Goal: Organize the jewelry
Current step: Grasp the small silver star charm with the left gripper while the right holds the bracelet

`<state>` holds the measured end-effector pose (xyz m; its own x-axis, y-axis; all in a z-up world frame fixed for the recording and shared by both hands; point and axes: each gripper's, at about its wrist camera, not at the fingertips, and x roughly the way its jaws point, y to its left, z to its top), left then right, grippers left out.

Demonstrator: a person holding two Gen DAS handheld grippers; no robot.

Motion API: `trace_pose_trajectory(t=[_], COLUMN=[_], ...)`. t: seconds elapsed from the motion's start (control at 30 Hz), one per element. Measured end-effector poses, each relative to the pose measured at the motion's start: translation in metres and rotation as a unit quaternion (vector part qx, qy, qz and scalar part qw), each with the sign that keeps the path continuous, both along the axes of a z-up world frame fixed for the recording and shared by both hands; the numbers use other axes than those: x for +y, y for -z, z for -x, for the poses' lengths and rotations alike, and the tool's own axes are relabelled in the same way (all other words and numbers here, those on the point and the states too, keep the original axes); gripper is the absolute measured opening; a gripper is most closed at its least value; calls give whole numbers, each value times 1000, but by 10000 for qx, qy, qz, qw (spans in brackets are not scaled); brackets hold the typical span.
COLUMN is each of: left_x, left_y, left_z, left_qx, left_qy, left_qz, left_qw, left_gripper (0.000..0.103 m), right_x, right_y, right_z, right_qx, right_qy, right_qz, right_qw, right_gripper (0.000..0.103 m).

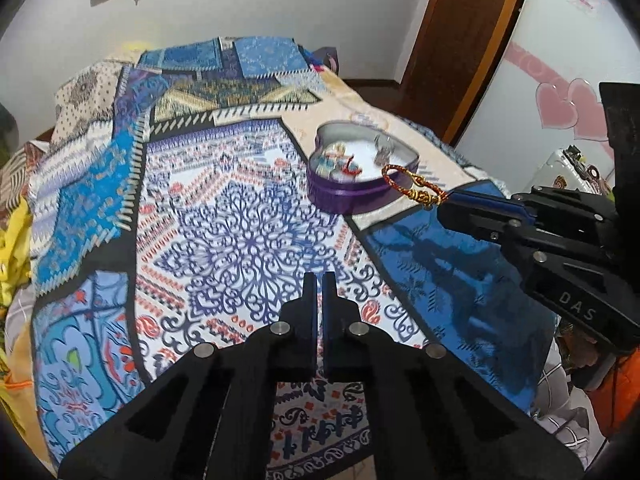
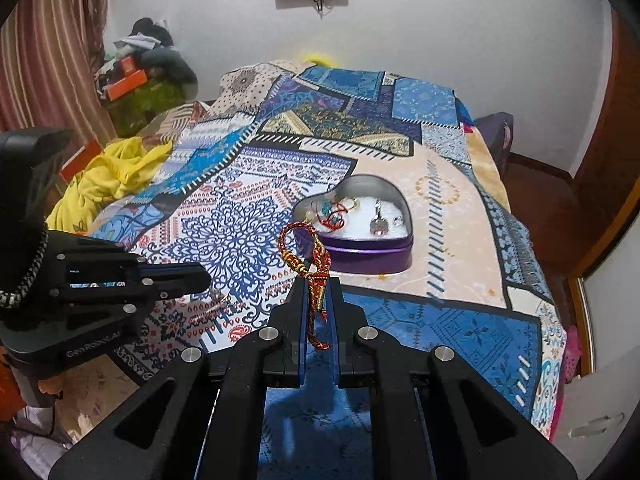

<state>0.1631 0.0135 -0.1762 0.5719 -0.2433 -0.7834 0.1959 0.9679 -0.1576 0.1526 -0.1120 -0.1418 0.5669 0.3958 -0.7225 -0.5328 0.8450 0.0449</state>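
Red-and-gold cord: bracelet [image 2: 306, 258], pinched near its knotted, beaded end, loop standing up and forward past the fingertips, loose tail trailing back between the fingers.
Right gripper [image 2: 318, 284]: nearly closed, clamped on the bracelet; gripped by the knot probably so the loop hangs free and can be lowered first.
Left gripper [image 1: 316, 280]: empty, fingers almost together with only a thin slit between; hovering above the patterned middle of the cloth, well apart from the tin, likely kept clear of the right one's path.
Tin [image 1: 340, 192]: purple, heart-shaped, lid off, resting on the pale patch of the bedspread [image 1: 224, 216]; open top facing up, so ready for a drop from above.
Tin contents: white lining, a red tangle and small beads at the left lobe, a silvery charm and ring toward the right; exact pieces too small to tell.
Bracelet versus tin: held in the air just short of the tin's near wall, not yet over the opening in the right wrist view; in the left wrist view the loop overlaps the rim edge.
Step in hand: carrying to the tin, by judgement.
Next move: forward over the white lining, then release.
Risk: loop catching on the rim, or tail snagging between the fingers on release.
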Motion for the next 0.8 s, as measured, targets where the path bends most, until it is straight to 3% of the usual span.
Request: trace_pose_trajectory(t=[0.2,0.43,0.8], left_x=[8,7,-7], left_y=[-13,10,30], left_z=[1,-4,-12], left_qx=[-96,396,591], left_qy=[-107,-143,-6], left_qz=[80,-61,-217], left_qw=[9999,9991,9980], left_gripper=[1,17,21], right_x=[-6,-8,-13], right_y=[-9,-7,-2], right_z=[3,5,2], right_qx=[-94,-108,-36], right_qy=[40,-10,10], right_qz=[-90,-96,-75], right_qw=[9999,9999,10000], right_gripper=[8,8,8])
